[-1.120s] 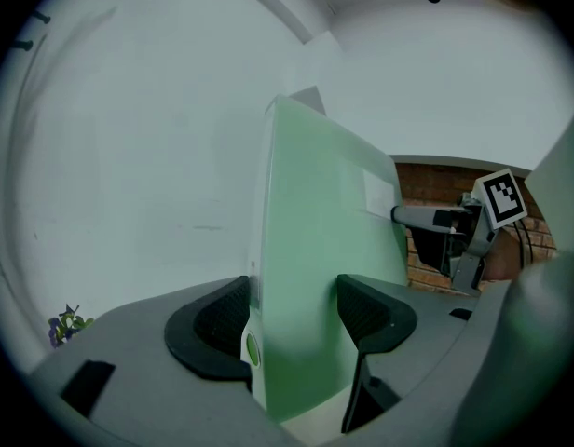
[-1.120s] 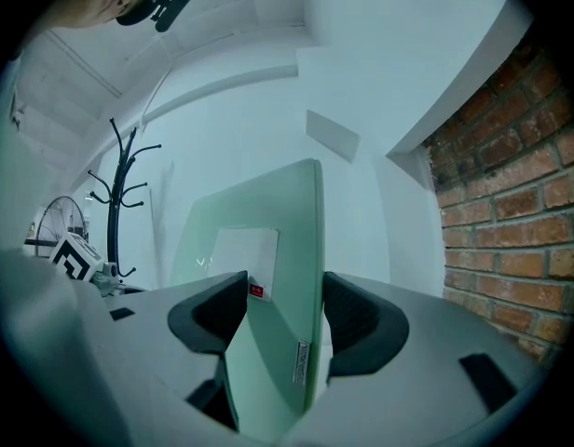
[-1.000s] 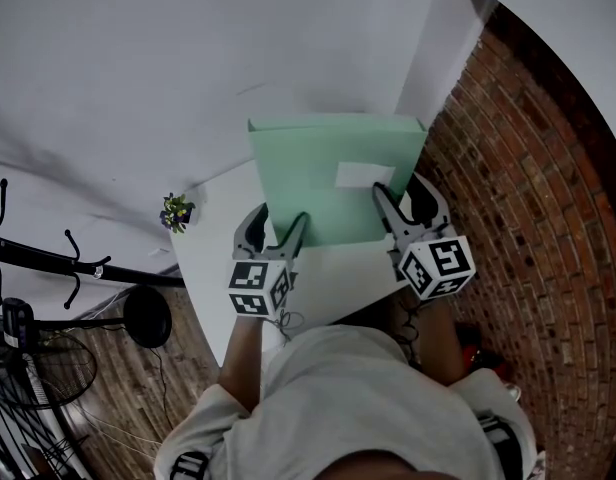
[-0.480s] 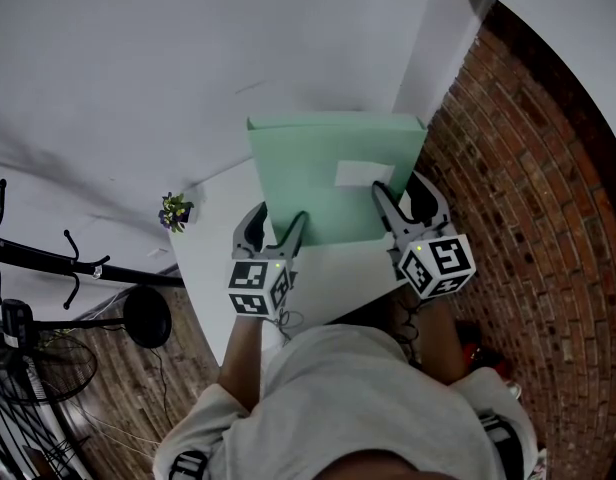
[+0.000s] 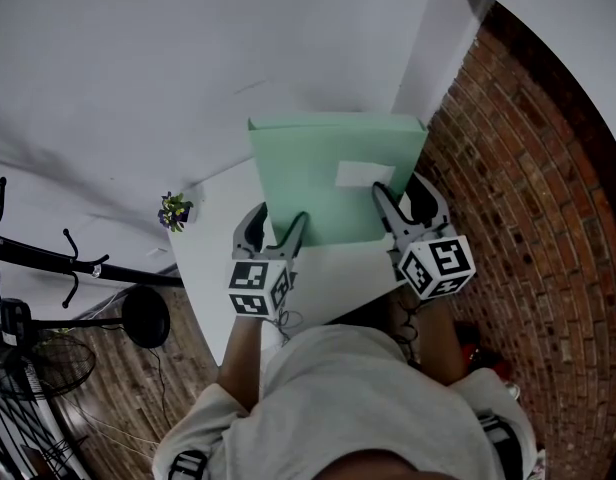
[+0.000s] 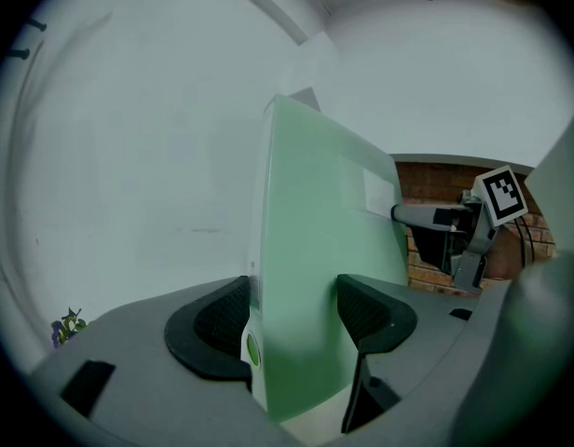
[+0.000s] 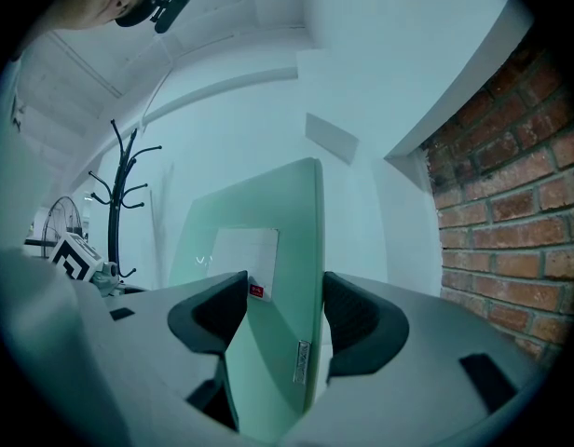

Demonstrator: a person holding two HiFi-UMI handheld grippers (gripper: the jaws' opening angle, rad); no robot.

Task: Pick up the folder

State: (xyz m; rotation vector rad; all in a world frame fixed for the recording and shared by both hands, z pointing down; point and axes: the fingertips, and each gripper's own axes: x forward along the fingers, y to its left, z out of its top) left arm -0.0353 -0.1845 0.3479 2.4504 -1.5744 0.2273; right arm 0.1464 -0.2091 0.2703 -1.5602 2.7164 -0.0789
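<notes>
A pale green folder with a white label is held upright above the white table, one gripper at each lower corner. My left gripper is shut on its lower left edge; in the left gripper view the folder fills the gap between the black pads. My right gripper is shut on the lower right edge. In the right gripper view the folder stands edge-on between the jaws of that gripper, pressed from both sides.
A small potted plant stands at the table's left edge. A black coat rack and a fan are at the left. Brick runs along the right. A white wall is behind the table.
</notes>
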